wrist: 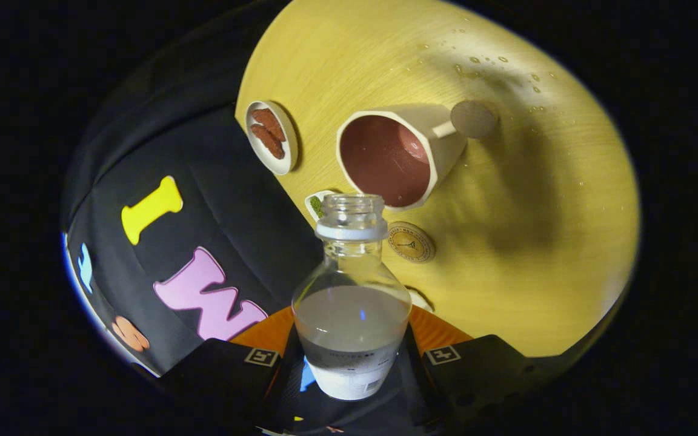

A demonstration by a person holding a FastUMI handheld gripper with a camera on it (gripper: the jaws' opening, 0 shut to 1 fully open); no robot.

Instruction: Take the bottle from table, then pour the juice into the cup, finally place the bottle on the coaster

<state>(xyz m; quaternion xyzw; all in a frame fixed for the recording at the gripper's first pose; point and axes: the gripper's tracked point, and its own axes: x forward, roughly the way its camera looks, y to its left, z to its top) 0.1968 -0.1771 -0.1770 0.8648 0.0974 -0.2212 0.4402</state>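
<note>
Gripper view shows my tongs [349, 363] clenched on the bottle [351, 303], one finger pressing each side of its lower body, lifted off the bench [537, 242] and tipped so the open neck leans toward the cup [397, 157] just beyond. I judge this the start of the pour; juice sits low, none reaching the mouth. Beside the neck, the coaster [411, 242] waits for the bottle afterwards.
</note>
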